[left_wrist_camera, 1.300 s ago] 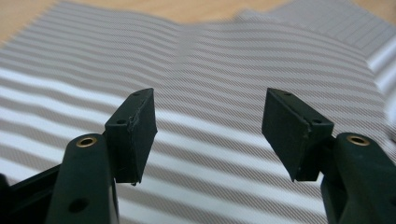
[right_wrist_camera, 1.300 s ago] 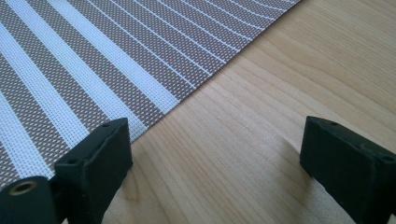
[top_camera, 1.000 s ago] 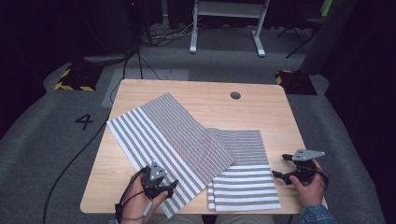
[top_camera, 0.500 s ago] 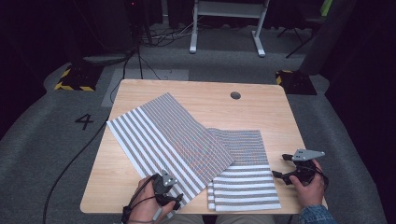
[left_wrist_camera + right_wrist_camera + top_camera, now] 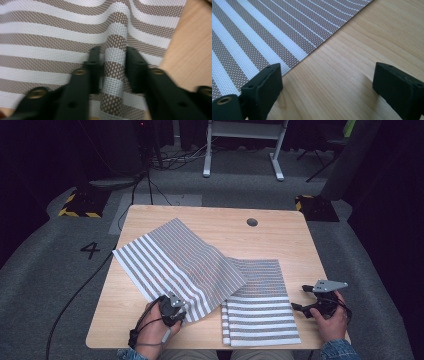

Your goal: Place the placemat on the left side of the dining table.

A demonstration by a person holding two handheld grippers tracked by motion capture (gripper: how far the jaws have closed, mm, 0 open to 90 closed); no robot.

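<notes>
Two brown-and-white striped mesh mats lie on the wooden table (image 5: pixel 280 235). The upper mat (image 5: pixel 175 260) lies askew and overlaps the lower mat (image 5: pixel 260 310), which lies flat at the front. My left gripper (image 5: pixel 172 309) is at the upper mat's near corner. In the left gripper view a raised fold of the mat (image 5: pixel 113 72) stands pinched between the jaws of the left gripper (image 5: pixel 112 53). My right gripper (image 5: pixel 300 299) rests on bare wood just right of the lower mat. Its jaws stand wide apart with nothing between them, right gripper (image 5: pixel 327 80) beside the mat's edge (image 5: pixel 287 42).
A round cable hole (image 5: pixel 252 222) sits near the table's far edge. Bare wood shows along the far side and right side. Around the table is grey carpet (image 5: pixel 60 285) with a painted 4 (image 5: pixel 90 250), a black cable (image 5: pixel 80 290) and a white stand's legs (image 5: pixel 242 155).
My left gripper has moved right and toward the table's front edge, onto the upper mat's near corner, and now pinches a fold of it. The right gripper has stayed put.
</notes>
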